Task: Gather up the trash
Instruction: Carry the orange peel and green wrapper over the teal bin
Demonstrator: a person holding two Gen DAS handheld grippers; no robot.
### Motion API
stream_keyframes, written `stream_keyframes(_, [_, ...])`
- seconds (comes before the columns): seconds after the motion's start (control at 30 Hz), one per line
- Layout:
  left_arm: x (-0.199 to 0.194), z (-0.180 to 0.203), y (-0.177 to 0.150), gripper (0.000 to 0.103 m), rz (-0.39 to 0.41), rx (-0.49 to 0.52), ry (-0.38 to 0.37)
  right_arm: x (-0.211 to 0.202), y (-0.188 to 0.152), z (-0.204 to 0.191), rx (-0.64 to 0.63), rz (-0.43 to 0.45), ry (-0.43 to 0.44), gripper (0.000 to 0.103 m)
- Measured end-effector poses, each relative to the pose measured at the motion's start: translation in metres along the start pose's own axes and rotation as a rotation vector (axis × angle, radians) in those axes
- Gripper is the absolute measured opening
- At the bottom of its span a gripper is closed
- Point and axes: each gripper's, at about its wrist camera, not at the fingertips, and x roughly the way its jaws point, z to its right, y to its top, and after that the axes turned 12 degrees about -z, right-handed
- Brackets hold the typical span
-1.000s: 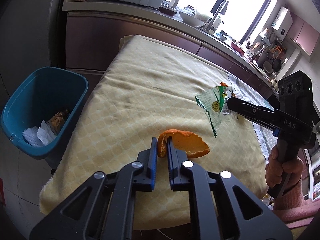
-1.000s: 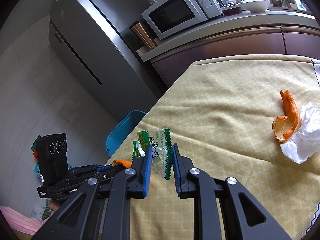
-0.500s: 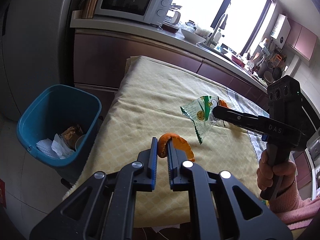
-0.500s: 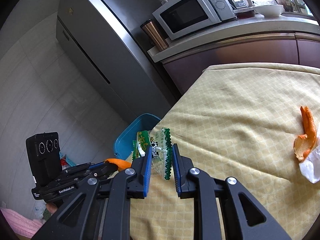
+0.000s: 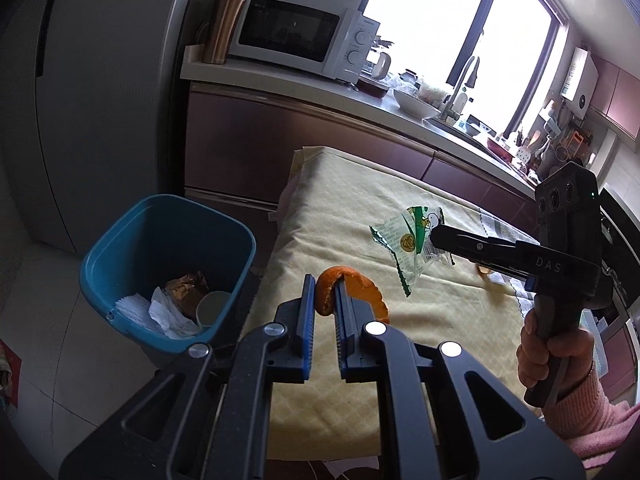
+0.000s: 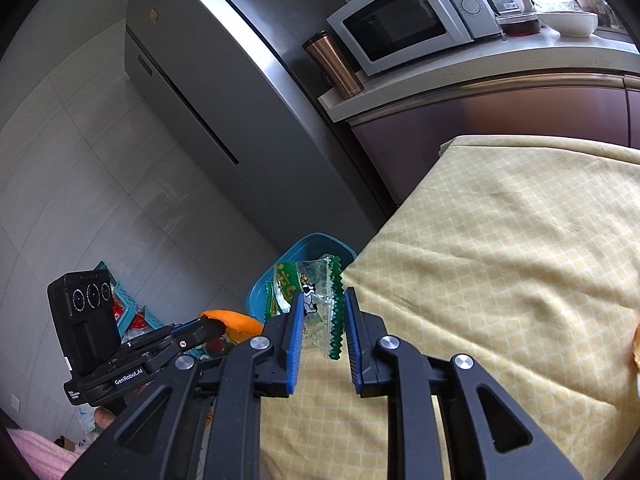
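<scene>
My left gripper is shut on an orange peel and holds it above the near left edge of the table, close to the blue bin. My right gripper is shut on a green and clear snack wrapper and holds it in the air over the table's left edge. The wrapper also shows in the left wrist view, with the right gripper to the right of my left one. The bin stands on the floor beside the table and holds tissues, a brown wrapper and a cup.
The table wears a yellow cloth. Another orange peel lies on it behind the right gripper. A fridge stands behind the bin. A counter with a microwave and a copper tumbler runs along the far side.
Both grippers have moved left toward the bin with their loads. The bin now sits closer in both views, and the peel and tissue on the table have slid out of the right view.
</scene>
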Motion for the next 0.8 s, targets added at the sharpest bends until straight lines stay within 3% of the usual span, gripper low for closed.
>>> stream_keyframes(0.8, [-0.011,-0.047,0.012,0.009,0.044,-0.088,0.128,0.053,0.029,-0.025,-0.046,-0.087,0.028,0.018])
